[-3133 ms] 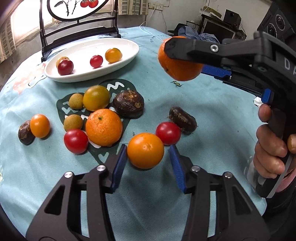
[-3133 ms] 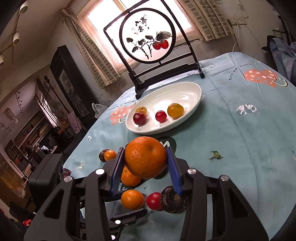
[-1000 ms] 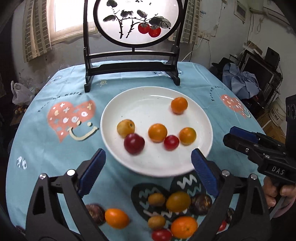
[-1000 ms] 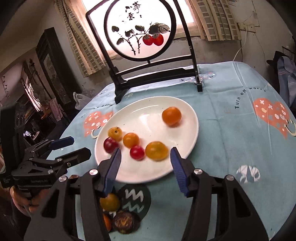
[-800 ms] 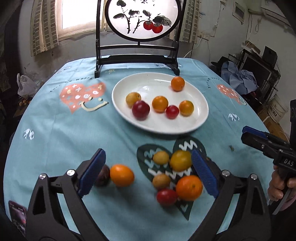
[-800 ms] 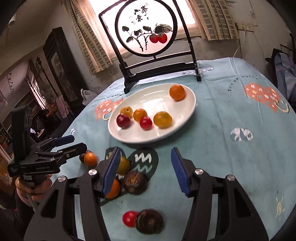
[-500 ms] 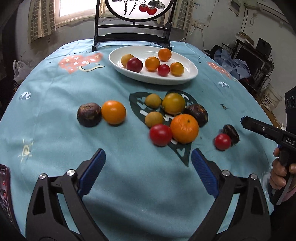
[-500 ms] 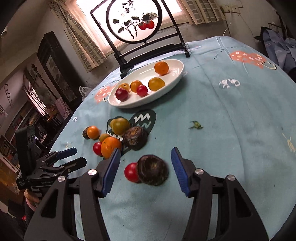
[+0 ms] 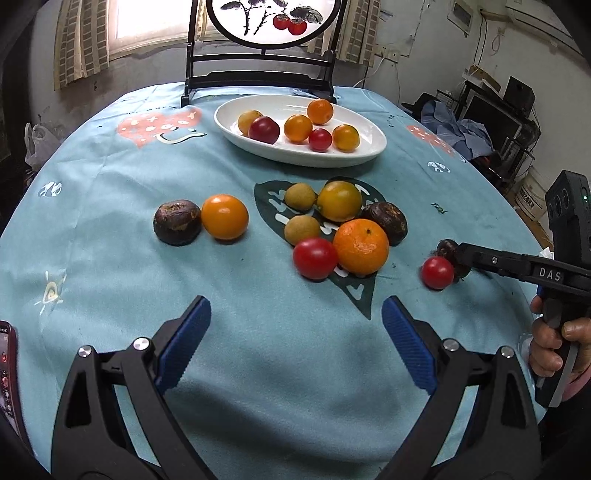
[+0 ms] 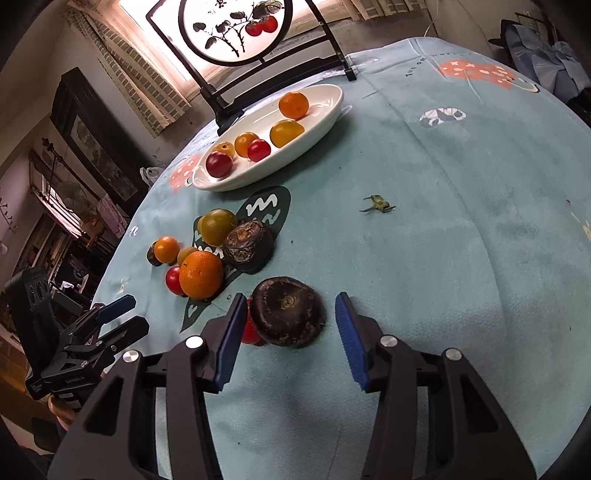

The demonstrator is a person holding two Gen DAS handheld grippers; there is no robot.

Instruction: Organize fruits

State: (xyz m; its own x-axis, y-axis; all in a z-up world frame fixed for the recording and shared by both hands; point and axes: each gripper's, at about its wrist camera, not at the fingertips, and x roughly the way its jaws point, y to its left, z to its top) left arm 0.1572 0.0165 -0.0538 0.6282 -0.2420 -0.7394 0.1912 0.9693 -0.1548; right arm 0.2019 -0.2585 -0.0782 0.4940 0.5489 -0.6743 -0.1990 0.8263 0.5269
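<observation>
My right gripper (image 10: 290, 317) straddles a dark brown fruit (image 10: 288, 312) lying on the teal cloth. Its jaws are closing, and the right pad still stands clear of the fruit. A small red tomato (image 10: 251, 332) lies against the fruit by the left finger. My left gripper (image 9: 295, 314) hangs wide open over bare cloth, short of a red tomato (image 9: 314, 257) and a mandarin (image 9: 361, 246). Loose around these lie a yellow-green tomato (image 9: 340, 200), two small tan fruits, another dark fruit (image 9: 386, 221), and an orange (image 9: 224, 216) beside a third dark fruit (image 9: 177, 221). Several fruits sit in the white plate (image 9: 373, 149).
A black stand with a round painted panel (image 9: 258, 22) rises behind the plate. A green stem scrap (image 10: 376, 203) lies on the cloth to the right. A phone (image 9: 5, 369) shows at the left edge. The round table drops off on all sides.
The mandarin and the orange that the grippers carried now lie in the plate. Both grippers drew back and sank toward the loose fruits. The right one now has the dark fruit between narrower jaws.
</observation>
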